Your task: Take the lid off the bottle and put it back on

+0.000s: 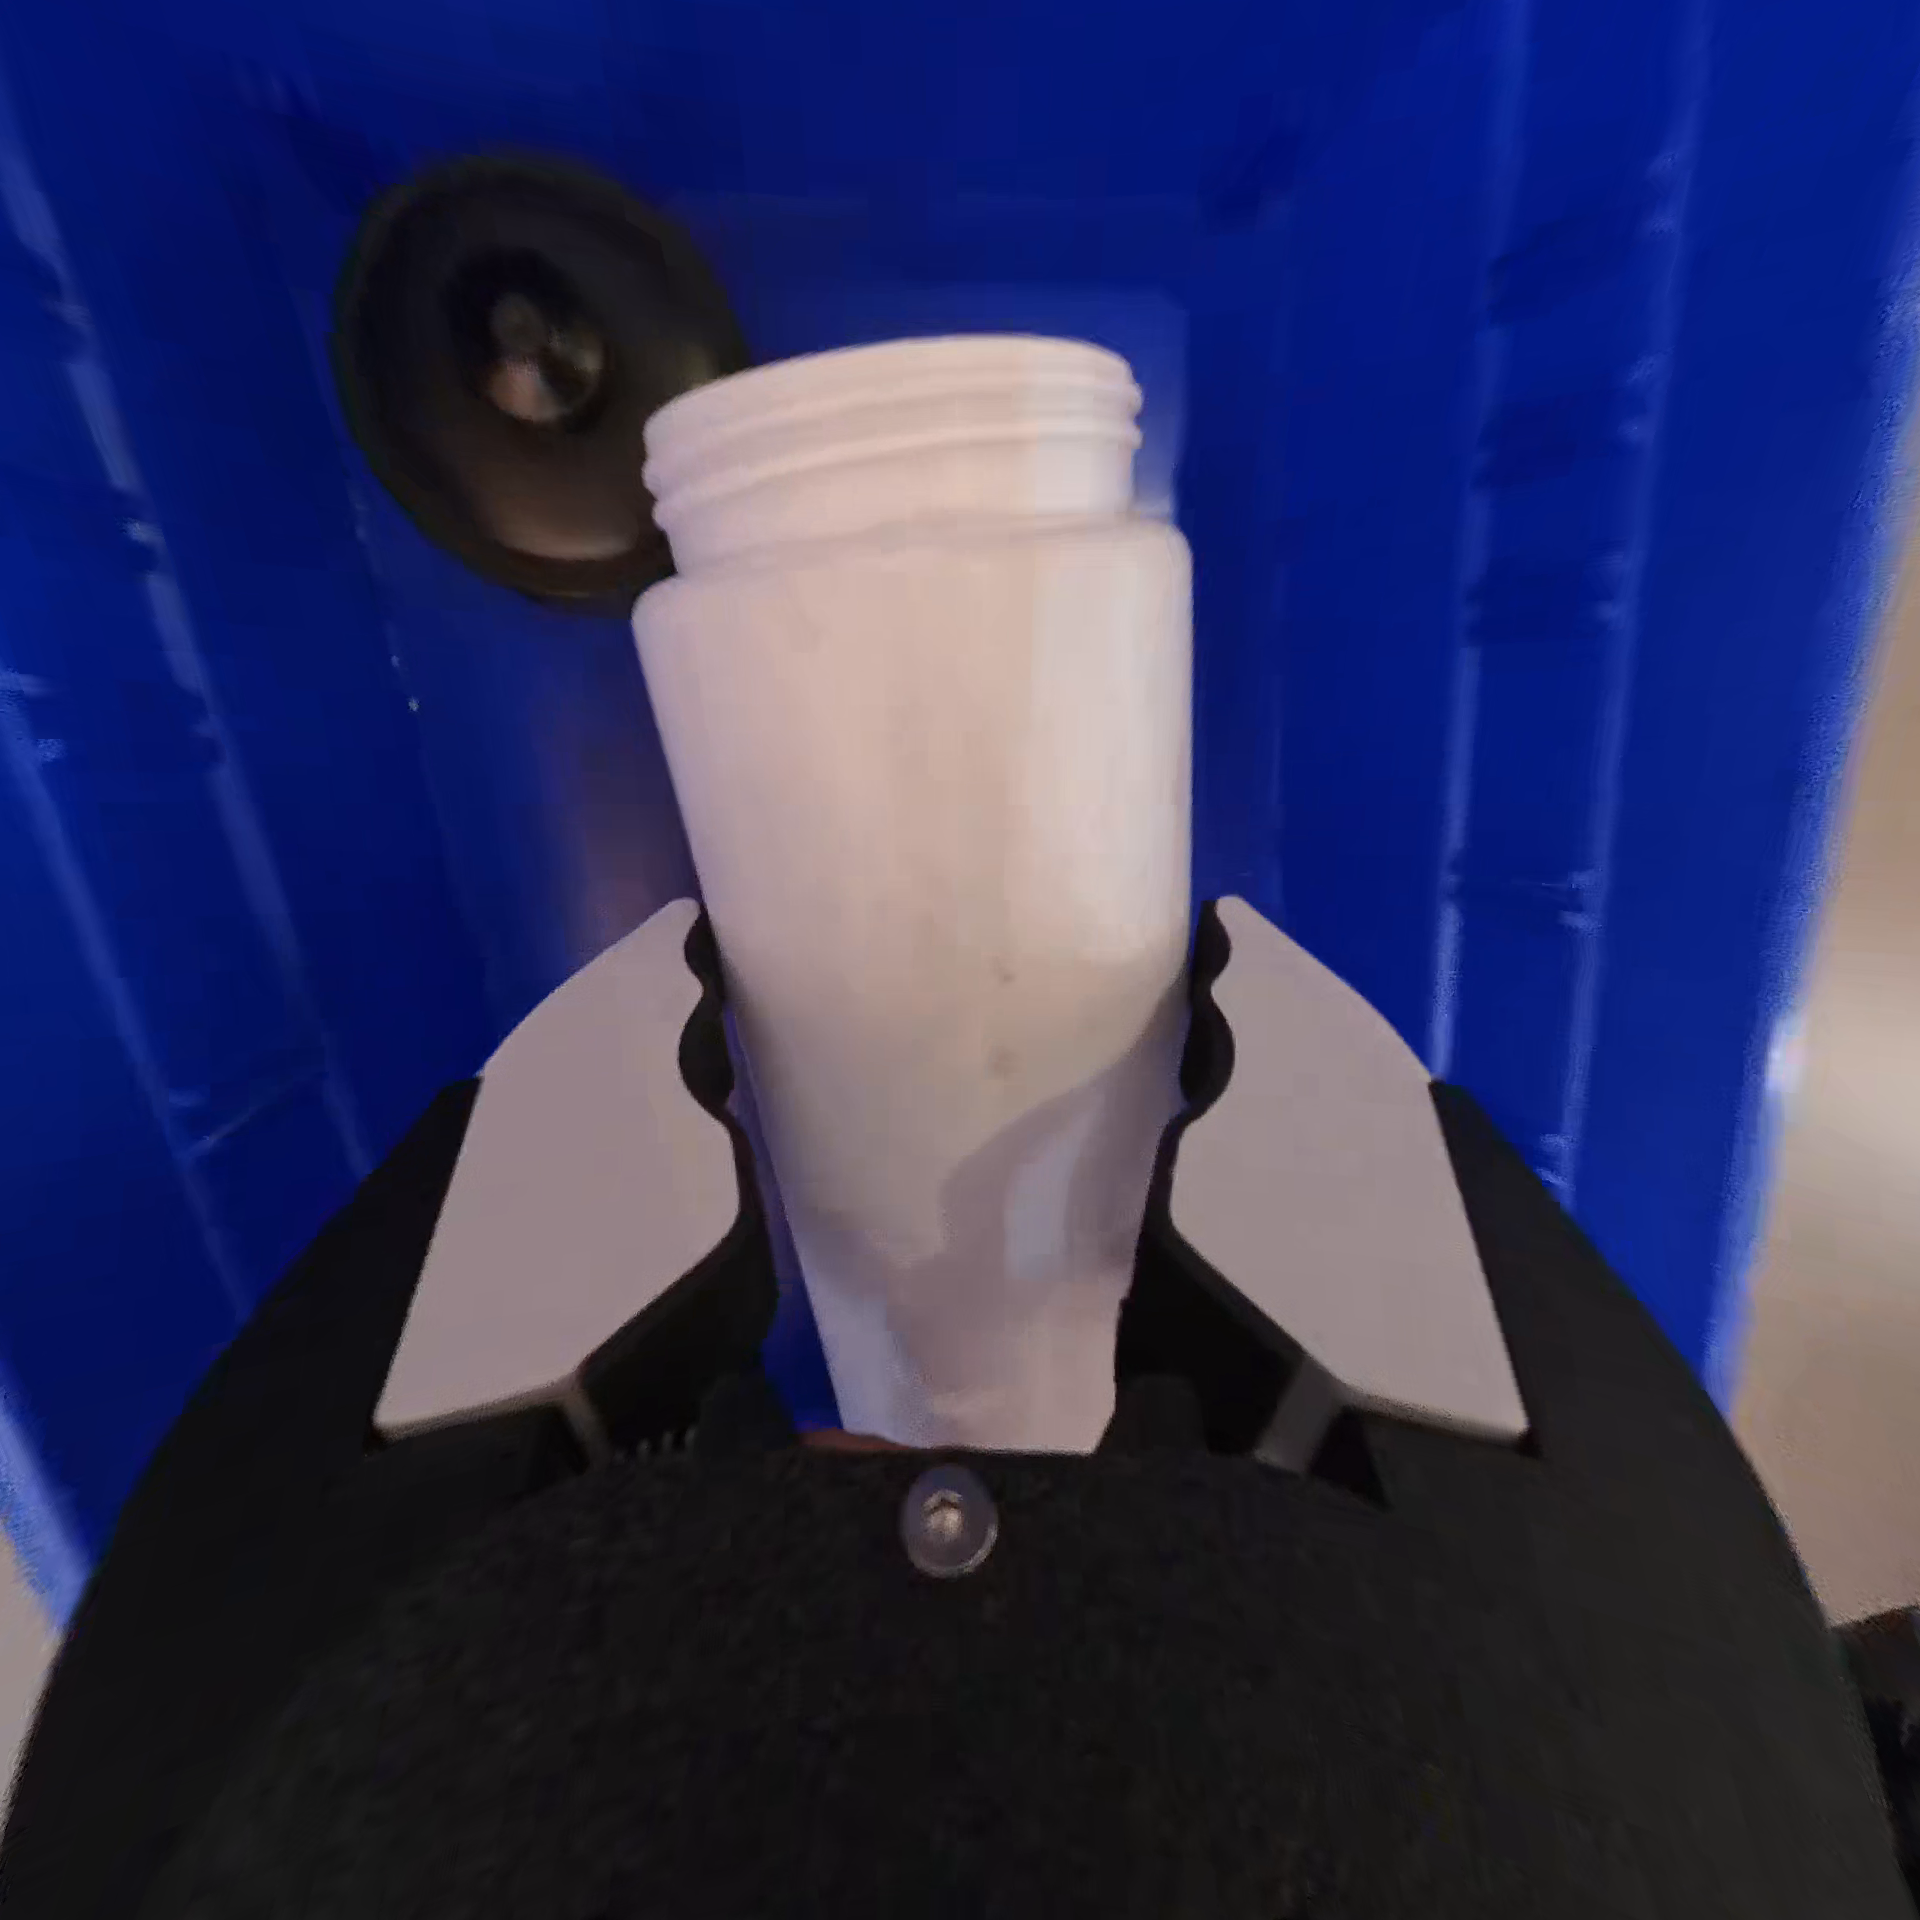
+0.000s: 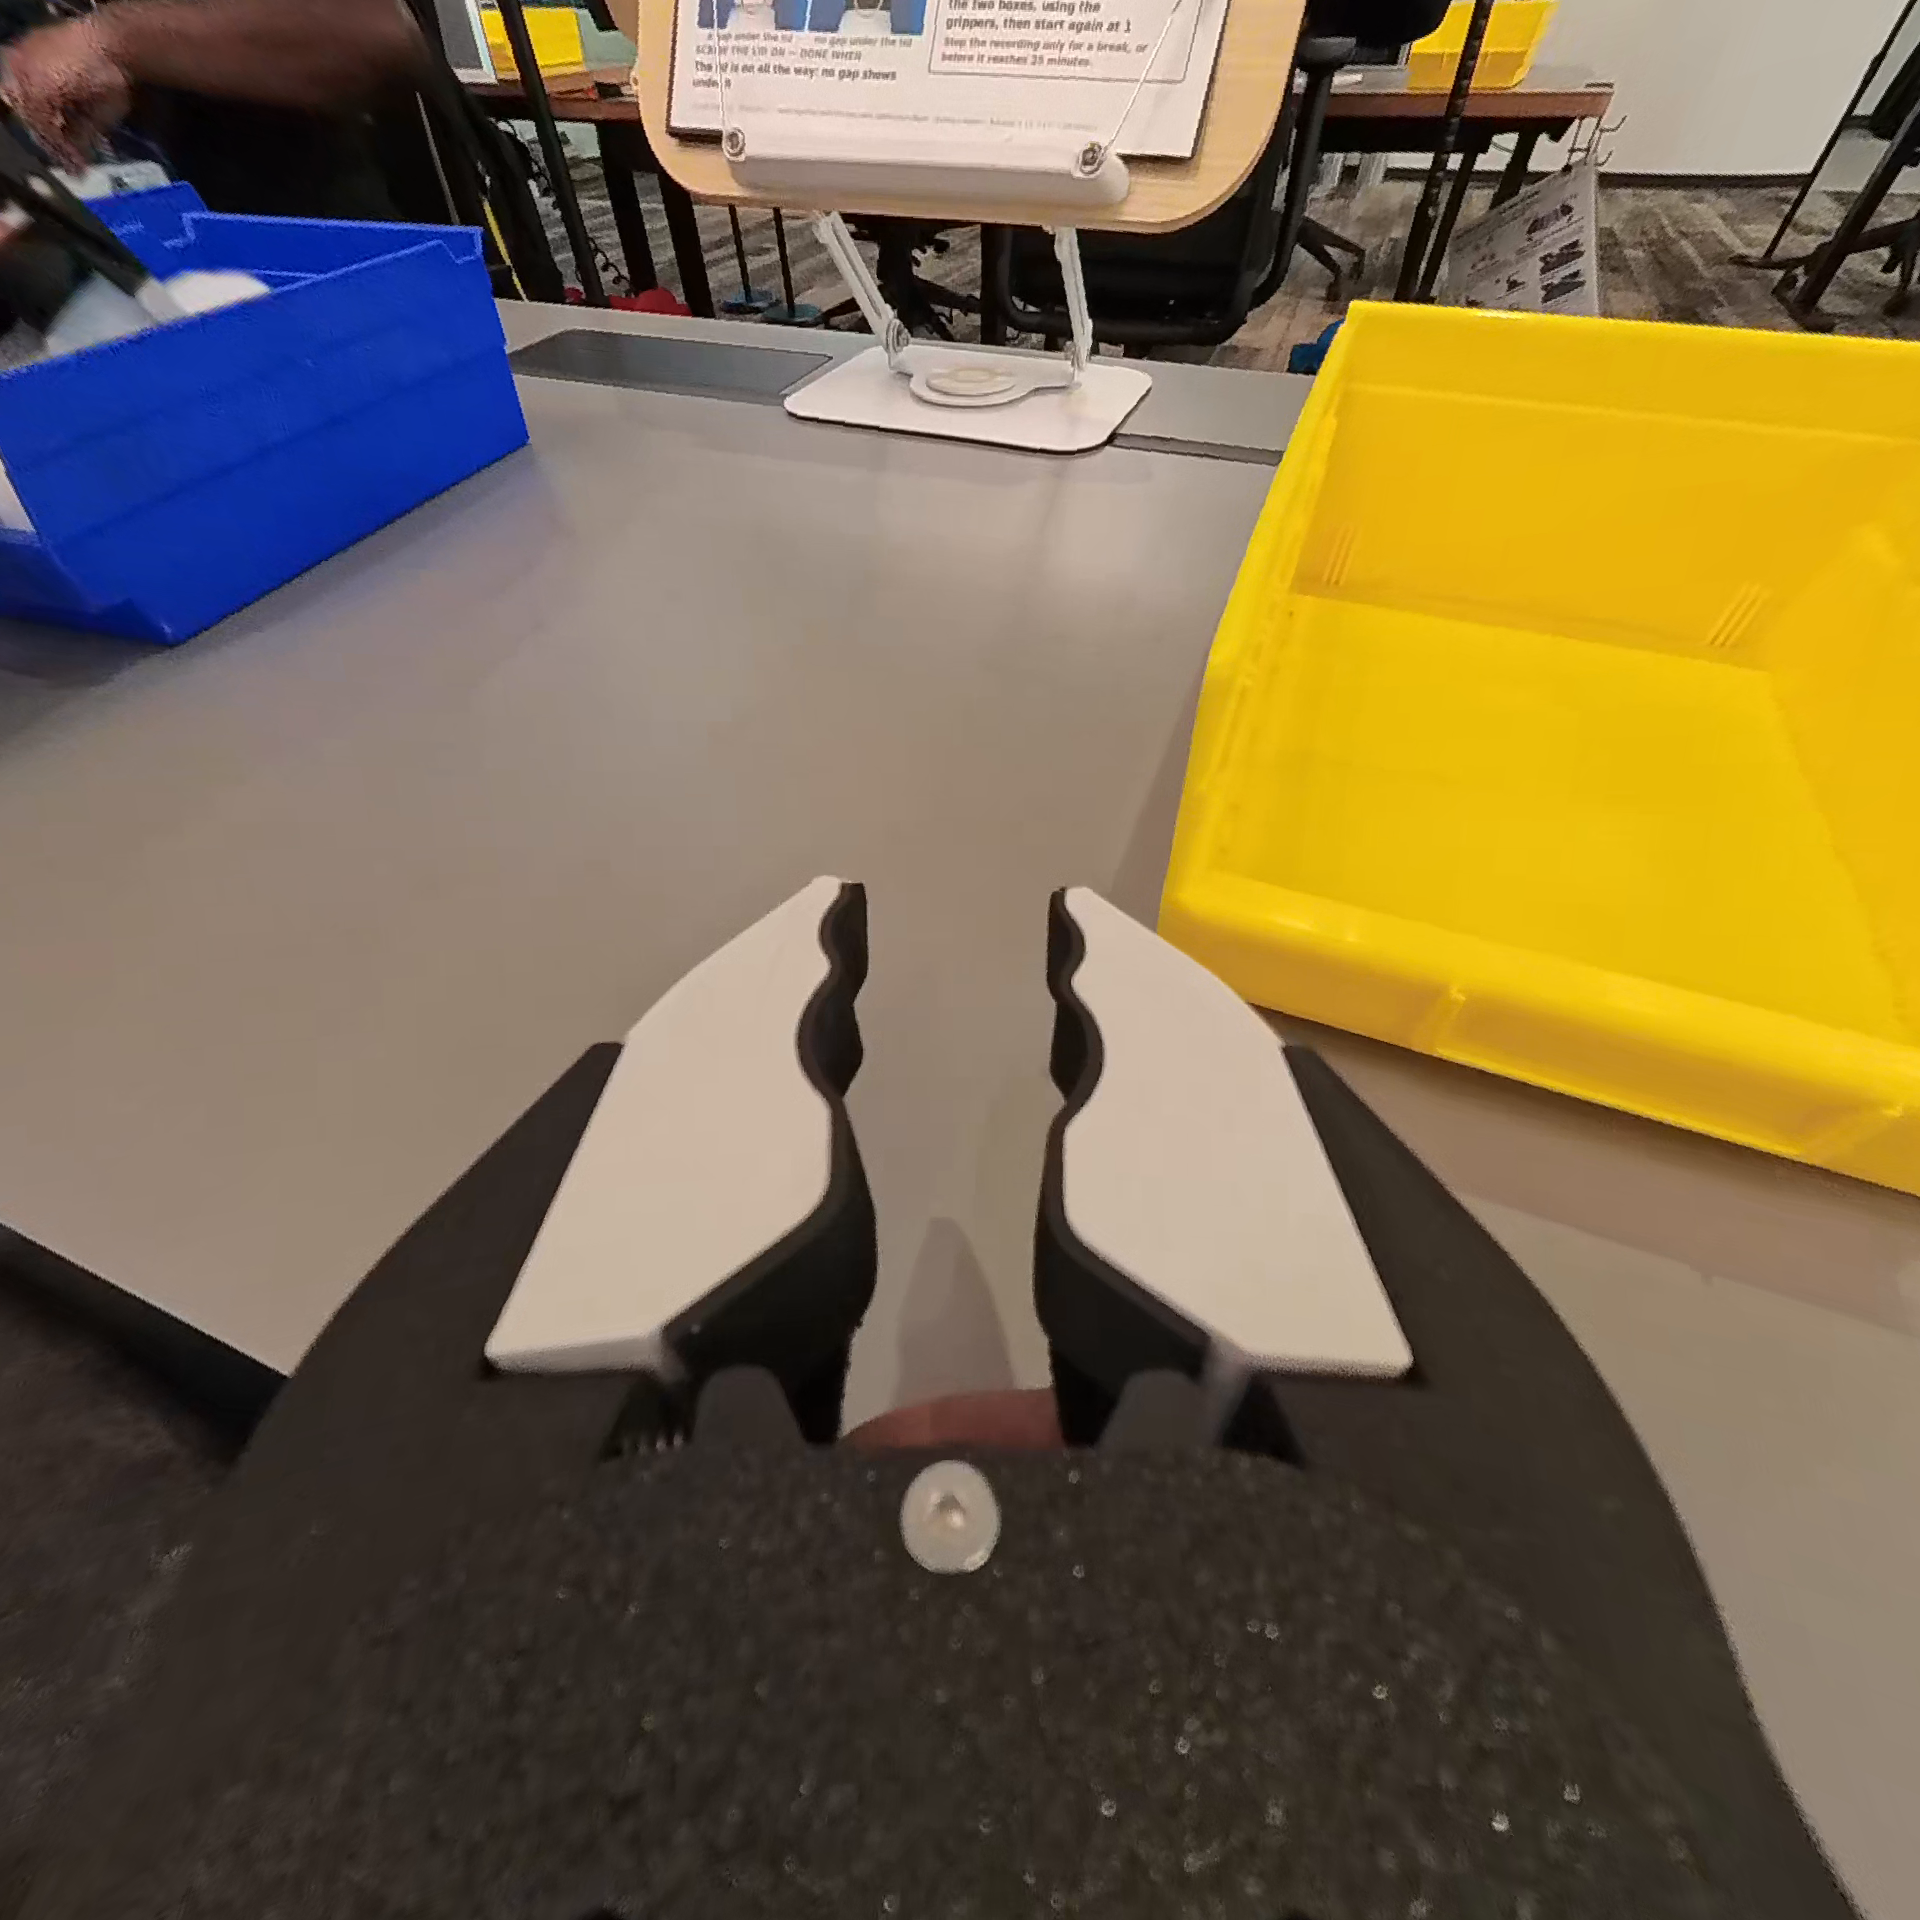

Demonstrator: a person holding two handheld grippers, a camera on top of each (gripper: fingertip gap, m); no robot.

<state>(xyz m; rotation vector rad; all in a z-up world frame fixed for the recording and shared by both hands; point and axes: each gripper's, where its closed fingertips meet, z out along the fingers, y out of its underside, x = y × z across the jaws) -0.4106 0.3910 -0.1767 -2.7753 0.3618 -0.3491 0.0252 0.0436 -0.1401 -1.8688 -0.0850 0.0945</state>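
In the left wrist view my left gripper [image 1: 951, 914] is shut on the lower body of a white bottle [image 1: 914, 727]. The bottle has no lid, and its threaded neck points away from me. It is held over the inside of a blue bin [image 1: 1455, 520]. A black round lid [image 1: 520, 374] lies in the bin, just behind and left of the bottle's neck. In the right wrist view my right gripper [image 2: 956, 904] is open and empty, low over the grey table [image 2: 727, 727]. The blue bin [image 2: 260, 447] shows at far left there, with the bottle [image 2: 208, 291] partly visible inside.
An open yellow bin [image 2: 1507, 997] stands on the table right of my right gripper. A white stand [image 2: 966, 395] holding a board with a printed sheet is at the table's far edge. A person's hand [image 2: 62, 83] is above the blue bin. Chairs and tables stand beyond.
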